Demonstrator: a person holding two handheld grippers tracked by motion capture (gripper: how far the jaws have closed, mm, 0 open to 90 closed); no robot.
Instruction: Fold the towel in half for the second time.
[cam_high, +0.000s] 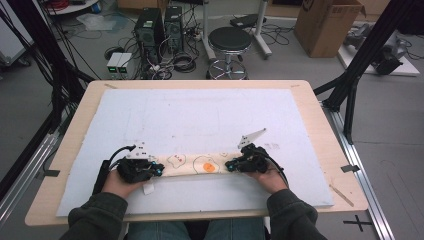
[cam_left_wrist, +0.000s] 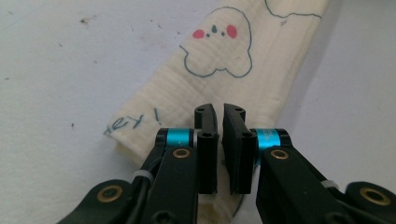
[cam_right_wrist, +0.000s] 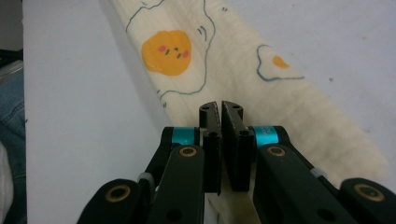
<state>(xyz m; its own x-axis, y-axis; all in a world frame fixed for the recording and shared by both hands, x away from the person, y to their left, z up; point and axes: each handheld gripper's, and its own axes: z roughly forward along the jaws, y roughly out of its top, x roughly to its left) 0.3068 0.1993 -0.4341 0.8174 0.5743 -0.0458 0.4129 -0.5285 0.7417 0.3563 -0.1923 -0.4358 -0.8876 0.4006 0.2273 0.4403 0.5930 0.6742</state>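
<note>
- High view: a folded cloth (cam_high: 196, 164) lies as a narrow strip along the near part of the white board (cam_high: 200, 115). The left gripper (cam_high: 159, 171) is set at the strip's 9 o'clock end, the right gripper (cam_high: 229, 165) at its 3 o'clock end.
- Left gripper view: the jaws are nearly closed, a thin slit between the pads (cam_left_wrist: 205, 140); cloth (cam_left_wrist: 219, 70) runs off toward 1 o'clock. Whether a layer is pinched cannot be told.
- Right gripper view: the jaws are all but shut over the cloth (cam_right_wrist: 224, 70), which stretches toward 11 o'clock; a grip cannot be confirmed.
- For a neat next fold, both ends are best lifted evenly and kept taut.
</note>
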